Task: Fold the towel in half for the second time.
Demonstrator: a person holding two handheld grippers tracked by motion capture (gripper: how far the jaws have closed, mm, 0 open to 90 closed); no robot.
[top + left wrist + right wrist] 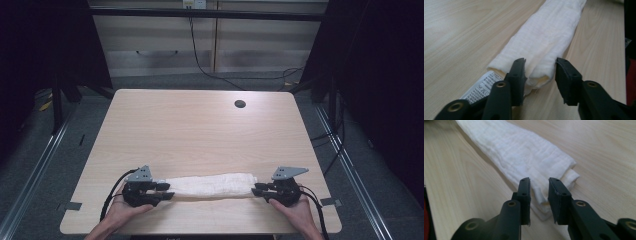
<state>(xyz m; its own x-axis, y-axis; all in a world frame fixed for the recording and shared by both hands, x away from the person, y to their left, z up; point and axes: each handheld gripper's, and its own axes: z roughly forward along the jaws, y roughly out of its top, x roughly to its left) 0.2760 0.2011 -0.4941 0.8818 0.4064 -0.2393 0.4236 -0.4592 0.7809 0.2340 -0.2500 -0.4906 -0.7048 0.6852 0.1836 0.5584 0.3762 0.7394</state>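
— Left gripper?
— Parted, straddling the near end of the folded white cloth (pads apparently not pressing), care label just beside the left-hand jaw.

— Right gripper?
— Also parted, narrower, set over the cloth's opposite end, layered corner between the jaws.

— Beyond?
— Stretched away from both tools across the wooden table; round cable hole well beyond.
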